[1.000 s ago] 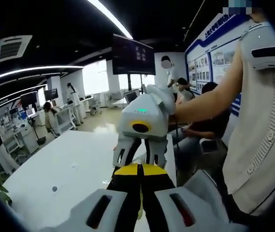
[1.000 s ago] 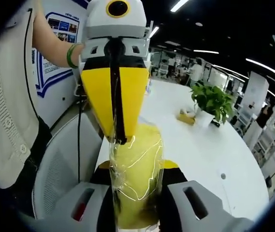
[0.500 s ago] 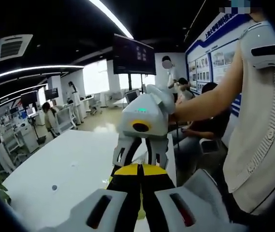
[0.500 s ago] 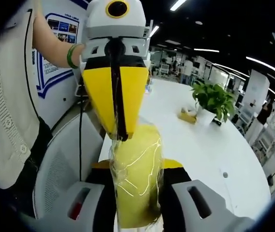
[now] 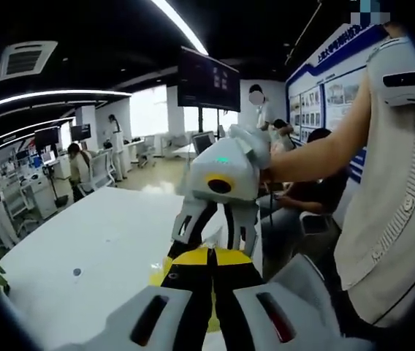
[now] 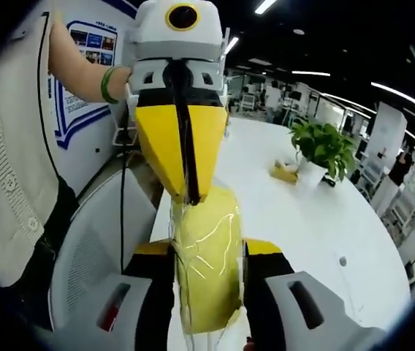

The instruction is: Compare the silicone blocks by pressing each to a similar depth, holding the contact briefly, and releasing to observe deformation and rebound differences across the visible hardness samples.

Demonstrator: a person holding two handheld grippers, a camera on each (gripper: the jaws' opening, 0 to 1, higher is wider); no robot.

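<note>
Your right gripper (image 6: 206,289) rises from the bottom centre of the frame, its two jaws clamped on a yellow silicone block (image 6: 206,263) wrapped in clear film. The left gripper (image 6: 184,191) comes down from the top centre, its yellow jaws closed together, their tips touching the block's upper edge. At right, a potted plant (image 6: 321,150) stands on the white table (image 6: 317,219).

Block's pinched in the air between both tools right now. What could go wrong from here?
1. The right tool clamps the wrapped yellow block above the white table, near its edge; a slip on the glossy wrap could drop it.
2. The left tool, shut, grips just the wrap at the block's top, so the film may tear or peel.
3. The block is already squeezed between the jaws, which may skew any press comparison.
</note>
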